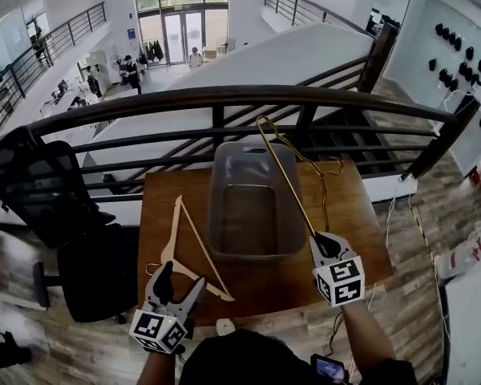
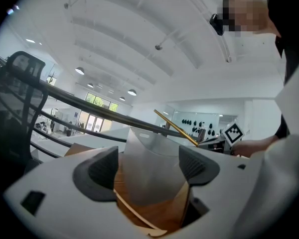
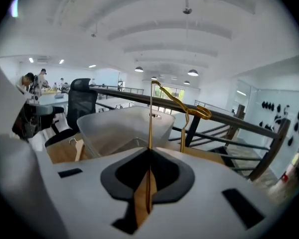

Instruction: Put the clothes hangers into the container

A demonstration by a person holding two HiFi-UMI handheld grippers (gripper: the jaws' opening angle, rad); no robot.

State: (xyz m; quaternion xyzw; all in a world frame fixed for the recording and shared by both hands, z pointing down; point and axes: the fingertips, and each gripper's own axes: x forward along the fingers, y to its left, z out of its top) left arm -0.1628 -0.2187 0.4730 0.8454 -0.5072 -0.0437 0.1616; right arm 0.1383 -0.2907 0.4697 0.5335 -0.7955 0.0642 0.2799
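A translucent grey container [image 1: 244, 203] stands in the middle of the wooden table [image 1: 349, 215]. My right gripper [image 1: 327, 245] is shut on a gold wire hanger [image 1: 287, 175], which slants up from the jaws over the container's right rim. In the right gripper view the gold hanger [image 3: 150, 118] rises straight out of the shut right gripper [image 3: 149, 153], with the container [image 3: 124, 128] just behind. A wooden hanger [image 1: 188, 247] lies flat on the table left of the container. My left gripper [image 1: 181, 279] hangs open over its near end, holding nothing, and the left gripper [image 2: 148, 166] frames the container [image 2: 149, 168] and the wooden hanger [image 2: 134, 210].
A dark railing [image 1: 224, 99] runs along the table's far side, with a drop to a lower floor beyond. A black office chair [image 1: 56, 207] stands close to the table's left edge. Cables trail over the floor at the right.
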